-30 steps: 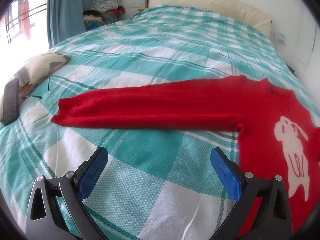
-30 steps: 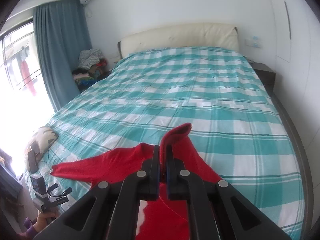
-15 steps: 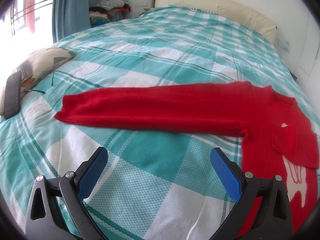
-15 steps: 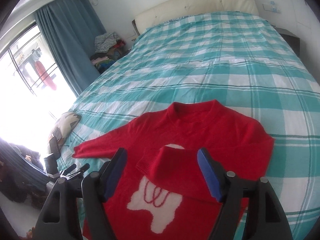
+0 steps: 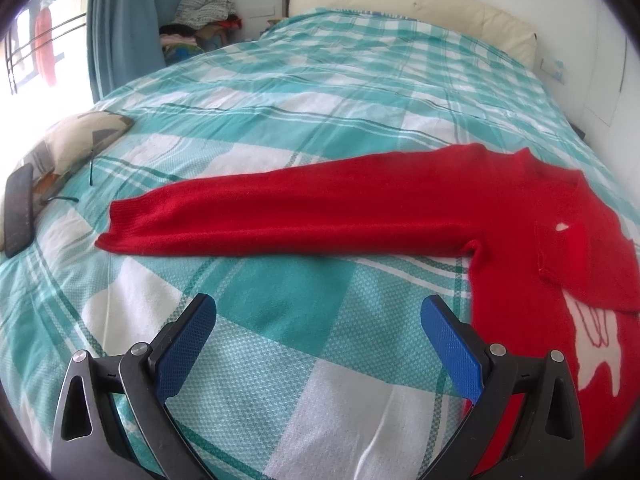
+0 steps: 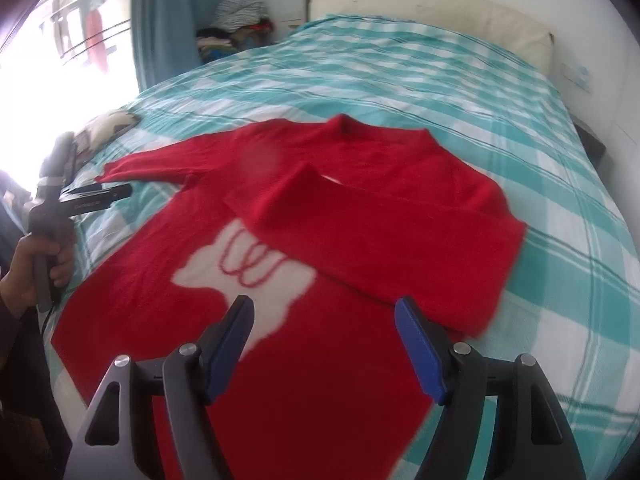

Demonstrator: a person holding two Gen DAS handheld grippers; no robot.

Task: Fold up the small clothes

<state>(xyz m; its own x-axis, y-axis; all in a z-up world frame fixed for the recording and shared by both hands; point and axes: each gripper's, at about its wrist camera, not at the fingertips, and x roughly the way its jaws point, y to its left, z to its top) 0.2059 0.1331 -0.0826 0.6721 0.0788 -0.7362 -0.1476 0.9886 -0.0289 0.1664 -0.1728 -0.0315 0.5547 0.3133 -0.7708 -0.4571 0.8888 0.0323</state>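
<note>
Both the left gripper [image 5: 319,322] and right gripper [image 6: 324,322] gape wide, empty, above the red sweater [image 6: 320,208] — one sleeve [image 6: 376,216] apparently folded across its chest.

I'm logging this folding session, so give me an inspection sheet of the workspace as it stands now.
Surface: bed with teal checked cover.
Job's things: red sweater lying flat; one sleeve folded across the chest, the other sleeve stretched out straight.
Clutter: cushion and dark flat object at the bed's edge.
Grippers: left gripper open, empty; right gripper open, empty.
Cables: nothing seen.
Surroundings: blue curtain, clothes pile, headboard.
</note>
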